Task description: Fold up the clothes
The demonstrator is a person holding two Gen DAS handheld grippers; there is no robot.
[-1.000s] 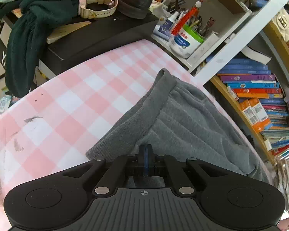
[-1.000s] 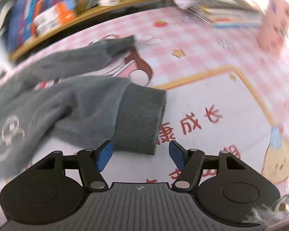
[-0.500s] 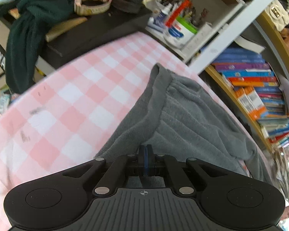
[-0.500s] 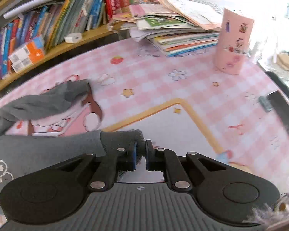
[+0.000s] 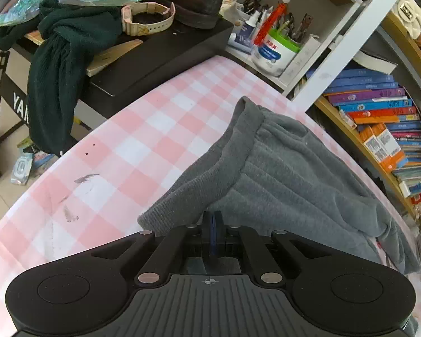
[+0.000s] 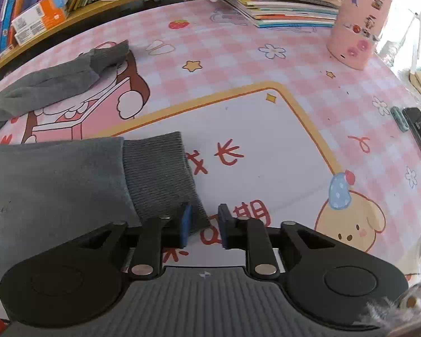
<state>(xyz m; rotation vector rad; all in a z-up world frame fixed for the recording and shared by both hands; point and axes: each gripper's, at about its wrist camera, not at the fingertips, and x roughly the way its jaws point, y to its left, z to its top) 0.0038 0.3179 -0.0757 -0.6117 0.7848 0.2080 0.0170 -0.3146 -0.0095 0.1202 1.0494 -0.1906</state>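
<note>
1. A pink checked worktop (image 6: 294,64) carried grey trousers (image 5: 294,179), spread out and, by my judgement, barely folded.
2. The left tongs (image 5: 214,226) were clamped on the waistband.
3. The right tongs (image 6: 202,224) stood apart beside a leg cuff (image 6: 160,174).

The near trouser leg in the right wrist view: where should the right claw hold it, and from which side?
Probably at the ribbed cuff, coming in from its open end. It lies flat, thick and firm, and its lower corner already sits between the fingers of the open right claw.
</note>
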